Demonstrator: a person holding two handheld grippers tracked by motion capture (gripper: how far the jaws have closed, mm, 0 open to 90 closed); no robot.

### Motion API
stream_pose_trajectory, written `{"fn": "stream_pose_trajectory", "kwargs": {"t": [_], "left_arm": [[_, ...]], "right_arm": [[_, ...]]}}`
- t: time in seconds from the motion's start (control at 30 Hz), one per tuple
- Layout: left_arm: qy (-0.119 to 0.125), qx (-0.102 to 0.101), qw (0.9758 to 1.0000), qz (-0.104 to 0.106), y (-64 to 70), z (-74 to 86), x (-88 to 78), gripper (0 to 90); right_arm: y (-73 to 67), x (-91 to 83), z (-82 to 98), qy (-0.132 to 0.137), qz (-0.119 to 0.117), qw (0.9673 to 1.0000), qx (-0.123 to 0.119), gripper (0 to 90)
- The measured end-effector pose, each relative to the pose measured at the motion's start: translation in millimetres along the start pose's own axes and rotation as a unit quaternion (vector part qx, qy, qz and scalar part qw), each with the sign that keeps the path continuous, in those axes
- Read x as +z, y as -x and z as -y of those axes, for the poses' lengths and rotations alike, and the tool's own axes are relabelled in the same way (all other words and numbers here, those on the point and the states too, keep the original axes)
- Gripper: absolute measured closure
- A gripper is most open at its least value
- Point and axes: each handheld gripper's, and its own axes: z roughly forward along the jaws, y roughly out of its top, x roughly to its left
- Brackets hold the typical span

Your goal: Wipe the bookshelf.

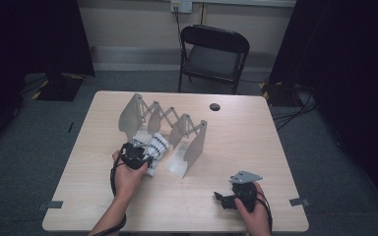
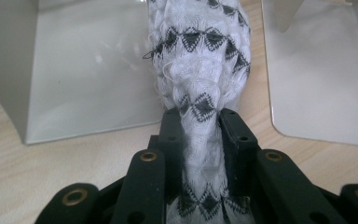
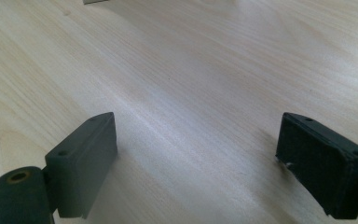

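left gripper (image 2: pixel 200 126) jaws pinch the sock (image 2: pixel 200 56), lowering it between rack (image 1: pixel 193 142) plates mid-surface; release is left; right gripper (image 3: pixel 205 154) jaws spread, idle

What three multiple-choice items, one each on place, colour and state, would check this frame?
1. Where is the knitted cloth?
A. On the chair seat
B. Between two dividers of the expanding rack
C. By the table's grommet hole

2. What colours is the cloth?
A. White with black zigzags
B. Plain red
C. Blue with yellow dots

3. How do the grippers stand?
A. Both open
B. Both shut on the cloth
C. Left gripper shut on the cloth, right gripper open

Key: 1 B, it lies between grey plates in the left gripper view; 2 A, black diamonds band the white knit; 3 C, the left fingers pinch the cloth, while bare table lies between the right fingers.
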Motion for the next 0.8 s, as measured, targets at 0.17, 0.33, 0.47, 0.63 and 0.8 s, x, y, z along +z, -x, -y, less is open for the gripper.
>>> {"fn": "stream_pose_trajectory", "kwargs": {"t": [0.17,0.33,0.47,0.63,0.8], "left_arm": [[0.001,0.003,1.0,0.005,-0.5,5.9,-4.1,72.9],[0.003,-0.002,1.0,0.008,-2.7,11.8,-7.4,72.9],[0.0,-0.001,1.0,0.005,-5.6,17.2,-11.5,72.9],[0.0,-0.004,1.0,-0.003,-8.9,26.3,-18.7,72.8],[0.0,-0.012,0.9998,-0.014,-16.8,33.9,-27.5,72.6]], "right_arm": [[0.0,0.0,0.0,0.0,0.0,1.0,0.0,11.6],[0.0,0.0,0.0,0.0,0.0,1.0,0.0,11.6],[-0.1,0.0,0.0,0.0,0.0,1.0,0.0,11.6],[-0.3,0.1,0.0,0.001,0.001,1.0,0.0,11.6],[-1.1,0.1,0.1,0.001,0.001,1.0,0.001,11.6]]}}
